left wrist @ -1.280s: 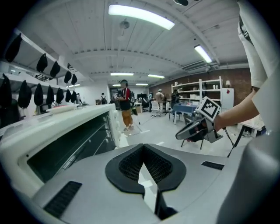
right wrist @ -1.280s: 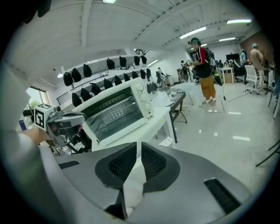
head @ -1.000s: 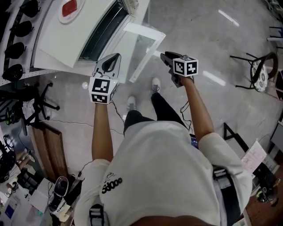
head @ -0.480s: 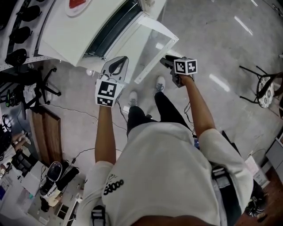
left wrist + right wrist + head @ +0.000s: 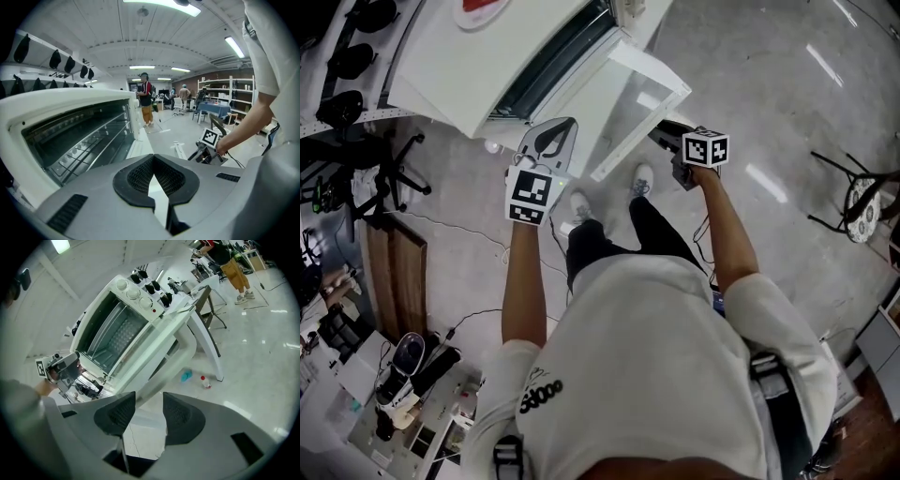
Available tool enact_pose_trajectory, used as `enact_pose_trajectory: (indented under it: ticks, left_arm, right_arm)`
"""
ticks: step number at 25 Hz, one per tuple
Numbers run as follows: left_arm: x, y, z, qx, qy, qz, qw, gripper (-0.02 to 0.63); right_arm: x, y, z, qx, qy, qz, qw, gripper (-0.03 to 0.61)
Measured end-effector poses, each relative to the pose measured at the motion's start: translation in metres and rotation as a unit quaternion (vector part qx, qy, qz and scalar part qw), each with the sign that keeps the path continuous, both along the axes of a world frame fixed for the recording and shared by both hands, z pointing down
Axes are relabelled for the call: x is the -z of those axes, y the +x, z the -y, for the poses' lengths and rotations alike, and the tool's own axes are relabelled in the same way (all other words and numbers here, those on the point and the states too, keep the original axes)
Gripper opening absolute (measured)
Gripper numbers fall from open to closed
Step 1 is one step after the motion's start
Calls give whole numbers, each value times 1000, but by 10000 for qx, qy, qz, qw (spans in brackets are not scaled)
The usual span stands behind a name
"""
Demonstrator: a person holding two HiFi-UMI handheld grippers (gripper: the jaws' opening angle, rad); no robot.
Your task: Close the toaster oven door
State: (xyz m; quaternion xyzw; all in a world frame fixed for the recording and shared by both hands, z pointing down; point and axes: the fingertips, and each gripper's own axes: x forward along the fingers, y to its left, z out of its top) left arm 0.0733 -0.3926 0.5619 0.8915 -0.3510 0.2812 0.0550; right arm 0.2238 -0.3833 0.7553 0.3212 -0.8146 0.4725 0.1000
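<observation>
The toaster oven [image 5: 478, 66] door [image 5: 633, 98] is hinged along its bottom edge and hangs open, roughly level, jutting out past the front edge of the white desk [image 5: 209, 352] that carries the oven. It looks like a glass pane in a stiff white frame: rigid and fairly light. It should swing freely on the hinge, but the glass wants a gentle shove rather than a slam. The best hold is probably the handle bar [image 5: 173, 366] along the free edge, or a push up from under that edge.

The right tongs [image 5: 149, 411] stand wide with nothing between the pads, the handle just ahead of them. The left tongs [image 5: 153, 161] are closed and empty, beside the door's other end.

The oven cavity shows only wire racks [image 5: 79, 150]. A small bottle [image 5: 204, 379] lies on the floor beneath the desk; I cannot tell its contents.
</observation>
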Motion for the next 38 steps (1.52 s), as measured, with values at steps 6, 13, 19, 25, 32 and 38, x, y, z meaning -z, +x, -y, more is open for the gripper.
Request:
enact_pose_trajectory:
  ticks: [6, 13, 19, 25, 32, 38]
  left_arm:
    - [20, -5, 5, 0, 230, -78, 9997, 17]
    - [51, 4, 6, -132, 575, -203, 9980, 17]
    - [70, 1, 1, -110, 816, -260, 9963, 17]
    - [90, -12, -7, 167, 1124, -254, 9932, 17]
    - [118, -39, -5, 651, 1460, -478, 9860, 17]
    - [133, -56, -21, 1230, 1610, -675, 9769, 17]
  right_arm:
    - [27, -8, -1, 232, 195, 153, 9994, 169]
    - [66, 1, -3, -224, 264, 484, 9982, 160]
    - [111, -2, -1, -298, 622, 669, 9954, 160]
    - [149, -10, 8, -325, 669, 1046, 9917, 160]
    - [193, -32, 35, -216, 558, 1289, 9899, 161]
    - [235, -50, 52, -225, 711, 1570, 9848, 164]
